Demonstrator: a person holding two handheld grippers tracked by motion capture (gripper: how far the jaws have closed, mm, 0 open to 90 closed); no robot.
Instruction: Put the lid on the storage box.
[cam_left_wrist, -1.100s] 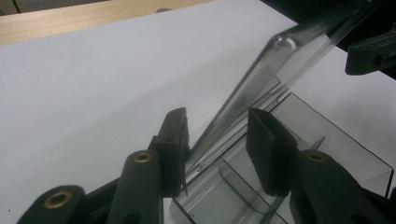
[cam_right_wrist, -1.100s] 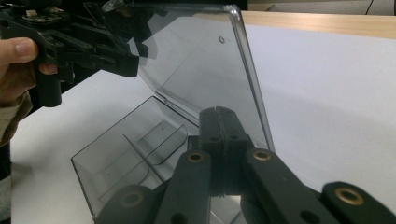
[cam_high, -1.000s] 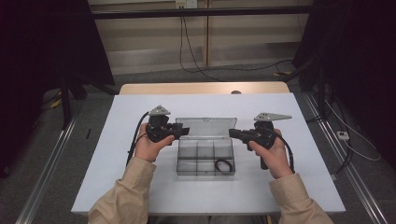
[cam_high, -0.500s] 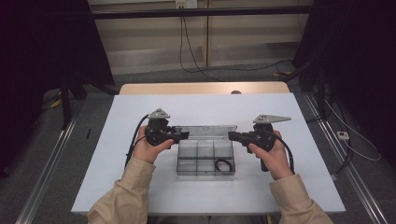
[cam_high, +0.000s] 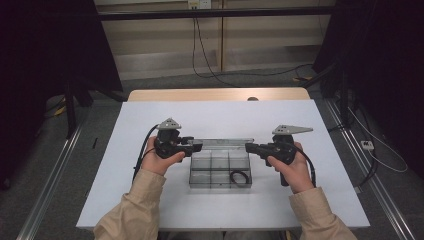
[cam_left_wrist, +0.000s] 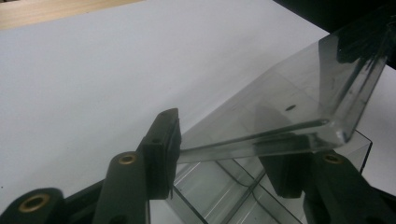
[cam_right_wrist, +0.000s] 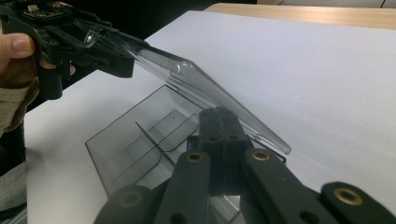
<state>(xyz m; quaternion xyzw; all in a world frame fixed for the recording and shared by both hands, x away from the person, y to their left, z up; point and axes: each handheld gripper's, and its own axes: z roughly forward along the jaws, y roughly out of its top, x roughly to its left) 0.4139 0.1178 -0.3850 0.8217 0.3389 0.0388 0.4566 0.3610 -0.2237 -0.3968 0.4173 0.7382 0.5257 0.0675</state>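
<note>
A clear compartment box (cam_high: 220, 169) sits mid-tabletop (cam_high: 150, 200), its lid (cam_high: 220, 143) tilted partway over it. The left gripper (cam_high: 196, 145) straddles the lid's left corner, jaws just widening, seemingly not pressing. The right gripper (cam_high: 248, 147), jaws together, touches the box's right side.

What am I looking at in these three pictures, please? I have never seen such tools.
A person sits at a white table and holds a hand tool with two black jaws in each hand: the left gripper and the right gripper. One picture is taken from above. The other two come from small cameras riding on each tool, looking along its jaws. On the table stands a clear plastic box with compartments; a black ring lies in one. Its lid is tilted, half lowered. The left tool's jaws sit on either side of the lid's edge and have just been opening. The right tool's jaws are shut, at the box's side.
</note>
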